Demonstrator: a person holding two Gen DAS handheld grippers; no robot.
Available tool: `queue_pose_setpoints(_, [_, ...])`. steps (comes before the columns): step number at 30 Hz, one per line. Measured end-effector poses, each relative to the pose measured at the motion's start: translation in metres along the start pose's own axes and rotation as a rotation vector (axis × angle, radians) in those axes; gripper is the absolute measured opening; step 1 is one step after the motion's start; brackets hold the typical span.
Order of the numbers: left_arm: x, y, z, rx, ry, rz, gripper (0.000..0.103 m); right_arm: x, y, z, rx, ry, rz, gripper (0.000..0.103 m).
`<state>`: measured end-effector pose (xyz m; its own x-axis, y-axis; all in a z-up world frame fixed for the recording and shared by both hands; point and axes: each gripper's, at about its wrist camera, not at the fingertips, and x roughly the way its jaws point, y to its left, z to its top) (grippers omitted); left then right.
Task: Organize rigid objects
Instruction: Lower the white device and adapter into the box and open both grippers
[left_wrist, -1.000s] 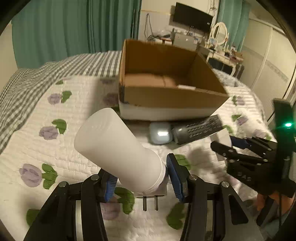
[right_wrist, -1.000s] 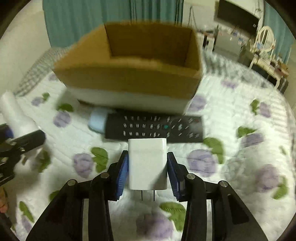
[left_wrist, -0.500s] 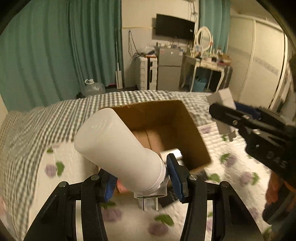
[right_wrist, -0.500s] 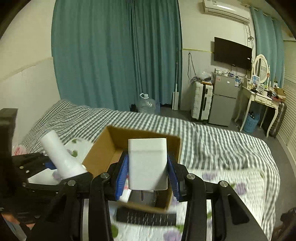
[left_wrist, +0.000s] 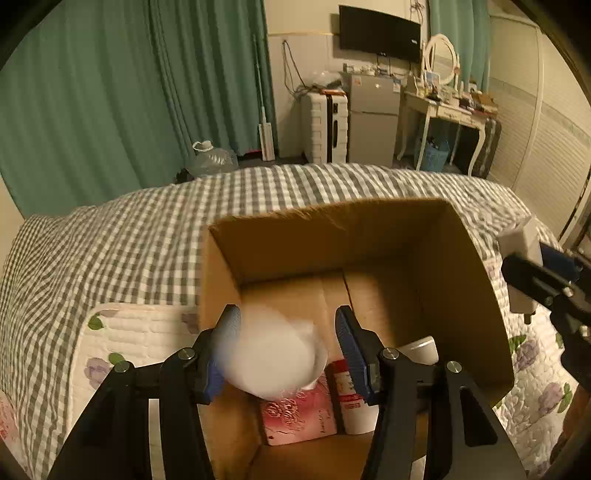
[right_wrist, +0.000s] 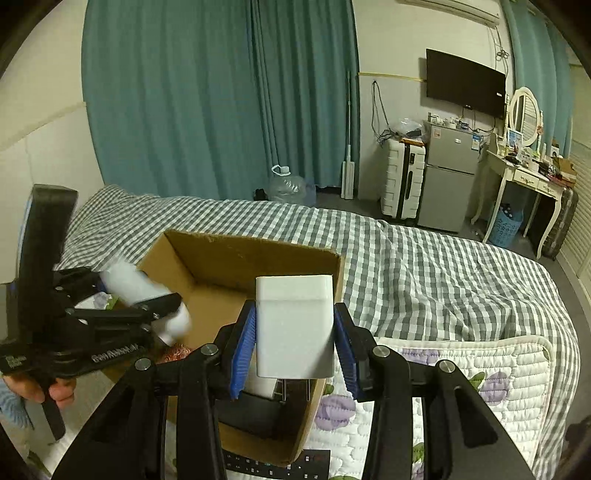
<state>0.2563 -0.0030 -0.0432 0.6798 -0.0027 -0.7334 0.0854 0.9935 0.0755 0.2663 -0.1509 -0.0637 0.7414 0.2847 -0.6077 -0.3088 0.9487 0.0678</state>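
Both grippers have swung up from the bed to the cardboard box (left_wrist: 369, 236). The left gripper (left_wrist: 288, 345), clamped on the white bottle (left_wrist: 273, 358) half a second ago, now has its jaws spread; the bottle is a blur between them, apparently dropping toward the pink packet (left_wrist: 299, 417) at 6 o'clock on the box floor. The right gripper (right_wrist: 295, 347), at 3 o'clock from the left, grips the white charger (right_wrist: 293, 325) above the box's near-right corner. Judging by this, one item is delivered and the charger follows.
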Motion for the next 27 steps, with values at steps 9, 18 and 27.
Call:
queue_pose_setpoints(9, [-0.02,0.028,-0.005,-0.005,-0.06,0.018,0.06,0.033,0.016,0.007,-0.044,0.032,-0.002,0.04])
queue_pose_setpoints(18, [-0.037,0.039,-0.028,0.0,-0.164,-0.031,0.063,0.048,0.023,0.012,-0.035,0.004,-0.015,0.075])
queue_pose_setpoints(27, [-0.086,0.041,-0.055,-0.027,-0.222,-0.037,0.069,-0.05,0.041,-0.022,-0.137,-0.111,-0.094,0.084])
